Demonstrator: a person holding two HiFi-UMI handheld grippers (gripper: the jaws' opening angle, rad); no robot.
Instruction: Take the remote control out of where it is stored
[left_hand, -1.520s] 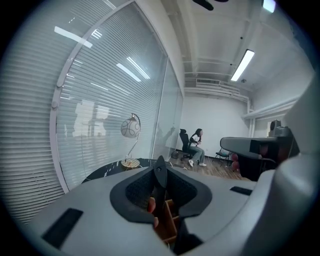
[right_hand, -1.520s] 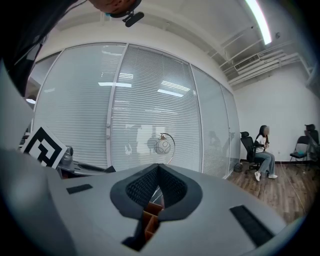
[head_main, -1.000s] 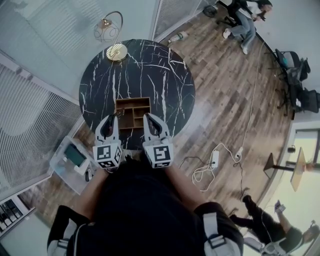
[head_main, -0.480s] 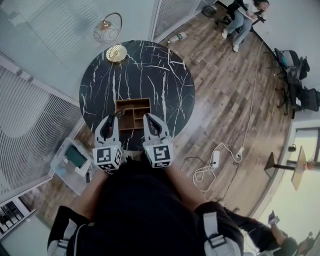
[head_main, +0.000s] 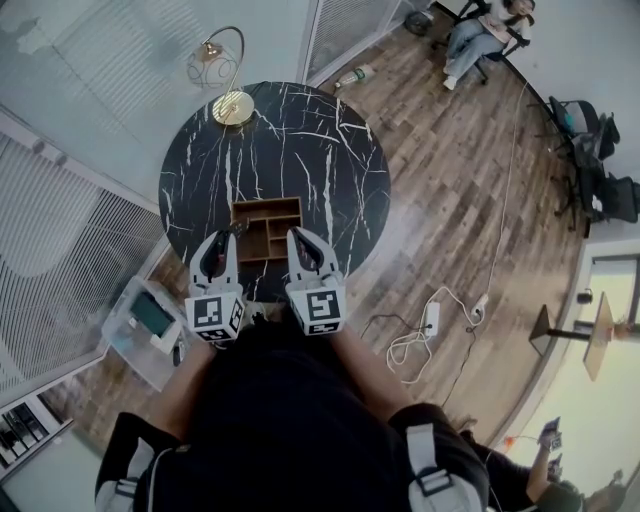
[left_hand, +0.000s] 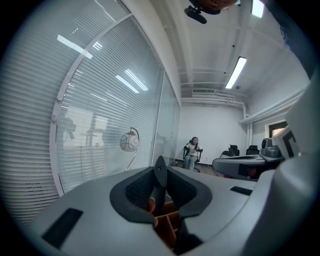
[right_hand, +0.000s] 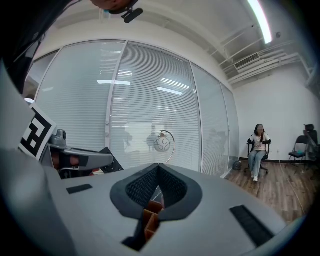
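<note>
Clamping slim dark slab, likely remote control (left_hand: 159, 179), edge-up between left gripper (head_main: 224, 243) jaws, over near-left corner of wooden organizer (head_main: 266, 208) on round table (head_main: 330, 150). Right gripper (right_hand: 158, 168) pinched closed, empty, parked alongside, probably keeping clear.

The left gripper (left_hand: 159, 176) is seen clamped on a slim dark remote control (left_hand: 160, 165), which is held upright between the pads. Below the jaws a wooden organiser (left_hand: 169, 225) is glimpsed. Beyond, a globe lamp (left_hand: 129, 142) and a seated person (left_hand: 192, 154) are seen.
</note>
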